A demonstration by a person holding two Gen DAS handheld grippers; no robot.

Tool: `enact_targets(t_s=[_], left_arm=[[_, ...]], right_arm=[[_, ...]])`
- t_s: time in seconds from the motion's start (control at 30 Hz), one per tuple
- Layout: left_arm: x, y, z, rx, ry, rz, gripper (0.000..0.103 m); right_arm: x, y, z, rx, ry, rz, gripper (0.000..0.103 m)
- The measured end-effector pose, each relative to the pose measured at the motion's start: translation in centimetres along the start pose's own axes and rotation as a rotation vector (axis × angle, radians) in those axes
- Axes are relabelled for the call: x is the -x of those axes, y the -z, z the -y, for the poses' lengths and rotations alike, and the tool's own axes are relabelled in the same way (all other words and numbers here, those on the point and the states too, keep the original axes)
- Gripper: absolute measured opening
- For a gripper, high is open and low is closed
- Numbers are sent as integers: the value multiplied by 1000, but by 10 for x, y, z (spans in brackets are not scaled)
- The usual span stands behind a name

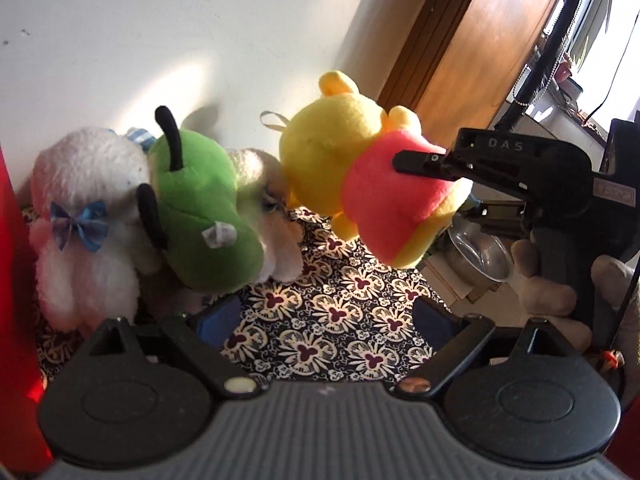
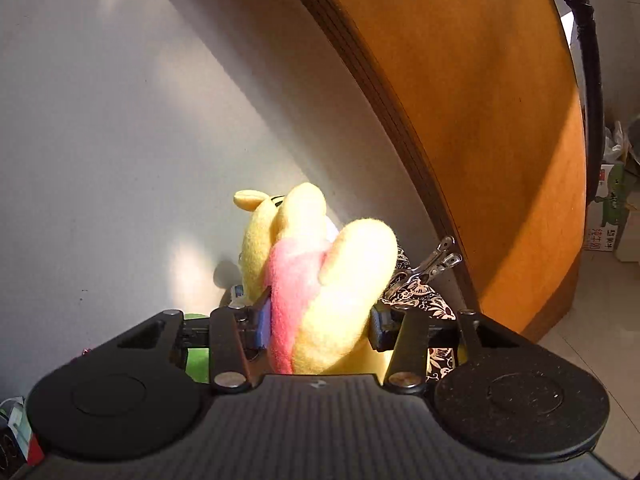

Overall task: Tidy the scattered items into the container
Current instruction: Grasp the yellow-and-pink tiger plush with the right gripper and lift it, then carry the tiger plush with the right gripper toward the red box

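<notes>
Three plush toys show in the left wrist view: a white fluffy plush point(image 1: 86, 216) with one blue bow point(image 1: 80, 224) at far left, a green plush point(image 1: 200, 208) leaning on it, and one yellow bear point(image 1: 360, 176) in a pink shirt, held up in the air to their right above the patterned cloth point(image 1: 328, 320). The right gripper point(image 2: 320, 320) pinches the bear's body between its two pads — its arm reads "DAS" in the left view. The left gripper point(image 1: 324, 320) stands spread wide with nothing between its fingers, near and low over the cloth. One metal clip point(image 2: 432, 264) sits on the cloth's edge by the wooden door point(image 2: 480, 120); a box point(image 2: 608, 208) at far right bears print too small to read.
</notes>
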State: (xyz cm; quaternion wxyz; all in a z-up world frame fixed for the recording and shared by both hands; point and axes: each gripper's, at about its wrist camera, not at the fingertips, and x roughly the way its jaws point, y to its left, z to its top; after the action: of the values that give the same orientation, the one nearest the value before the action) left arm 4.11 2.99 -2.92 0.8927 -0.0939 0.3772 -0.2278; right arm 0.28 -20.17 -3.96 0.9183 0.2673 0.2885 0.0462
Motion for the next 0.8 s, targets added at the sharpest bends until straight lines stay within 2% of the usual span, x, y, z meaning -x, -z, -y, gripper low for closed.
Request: enact_targets(t_s=[0.13,0.27,0.4,0.57,0.67,0.8], left_arm=[[14,6,1,-2,-12,18,94],[21,16,2,-8,-20,4,94],[32,27,-2,13,8,-12,94],[54,39,-14,69,28,-14,94],[60,47,-18,88,31,-27,95],[57,57,-16,73,9,-66,96]], right_arm=[[41,46,-10,71,67,27,47],[62,56,-6,82,73,18,48],[68,71,-6,125,64,8,48],[83,78,-24,205,2,-27,50],[84,93,-43,311,-45,-76,59],[92,105,-54,428,-127,-117,63]])
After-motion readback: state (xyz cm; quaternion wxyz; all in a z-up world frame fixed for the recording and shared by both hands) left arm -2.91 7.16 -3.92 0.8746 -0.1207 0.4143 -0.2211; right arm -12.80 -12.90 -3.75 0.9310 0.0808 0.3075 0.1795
